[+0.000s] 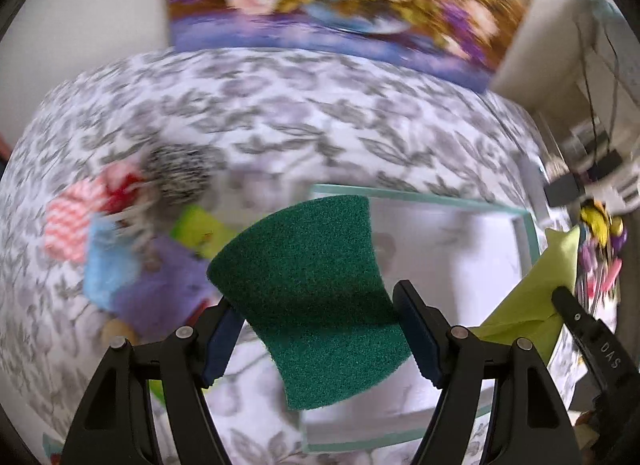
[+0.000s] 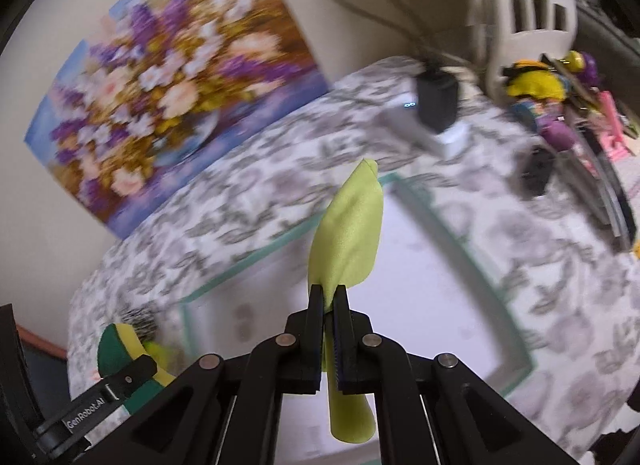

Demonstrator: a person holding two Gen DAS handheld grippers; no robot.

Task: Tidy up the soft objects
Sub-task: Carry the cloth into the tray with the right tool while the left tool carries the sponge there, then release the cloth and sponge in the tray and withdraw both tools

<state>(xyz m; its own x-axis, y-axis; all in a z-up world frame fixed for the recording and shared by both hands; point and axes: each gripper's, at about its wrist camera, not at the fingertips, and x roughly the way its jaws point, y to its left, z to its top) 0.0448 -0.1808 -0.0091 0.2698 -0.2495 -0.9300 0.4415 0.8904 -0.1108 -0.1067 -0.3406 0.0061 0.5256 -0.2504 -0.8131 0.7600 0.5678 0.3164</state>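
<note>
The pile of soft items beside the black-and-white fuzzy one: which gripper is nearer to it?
Left. The left gripper, holding the green sponge, is beside the pile; the right gripper, holding the lime cloth, is farther, over the tray.

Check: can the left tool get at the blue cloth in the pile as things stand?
Probably not yet. The left tool is shut on the green sponge, so its jaws are full. The blue cloth lies apart to the left on the table, partly under the purple cloth.

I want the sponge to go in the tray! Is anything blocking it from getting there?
Nothing visible blocks it. The left gripper holds the green sponge right over the white tray, whose floor looks bare. The right gripper carries a lime cloth above the same tray.
</note>
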